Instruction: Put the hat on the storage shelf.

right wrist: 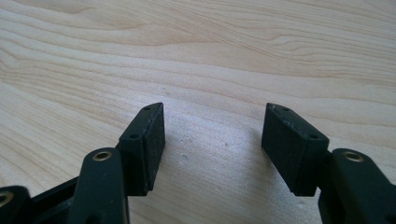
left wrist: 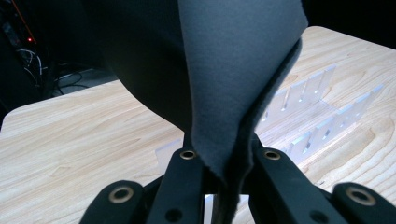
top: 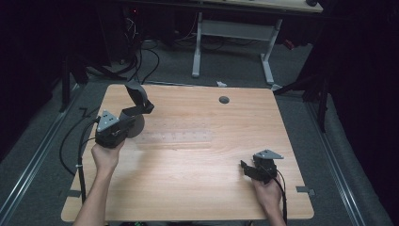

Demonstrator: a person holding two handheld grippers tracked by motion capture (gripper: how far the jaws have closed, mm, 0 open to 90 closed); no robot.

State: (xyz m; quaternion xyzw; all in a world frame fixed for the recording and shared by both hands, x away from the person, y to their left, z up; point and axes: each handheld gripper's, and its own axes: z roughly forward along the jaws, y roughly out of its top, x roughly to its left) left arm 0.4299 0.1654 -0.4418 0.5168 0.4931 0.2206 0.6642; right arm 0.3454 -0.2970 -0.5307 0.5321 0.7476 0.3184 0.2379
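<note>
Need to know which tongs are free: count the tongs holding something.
1. The left tongs, at the table's left side, are shut on a dark grey cloth lifted above the wood. The right tongs, near the right front, stand open over bare wood.

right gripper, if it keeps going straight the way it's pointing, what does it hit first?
Most likely the bare table. The right gripper has open, empty jaws angled down at the wood, with nothing between them and the surface. In the high view it points left, so a shallower path would just skim the tabletop.

Grey cloth [left wrist: 233,70] cut off at top edge, hides left gripper's [left wrist: 227,161] fingertips.
</note>
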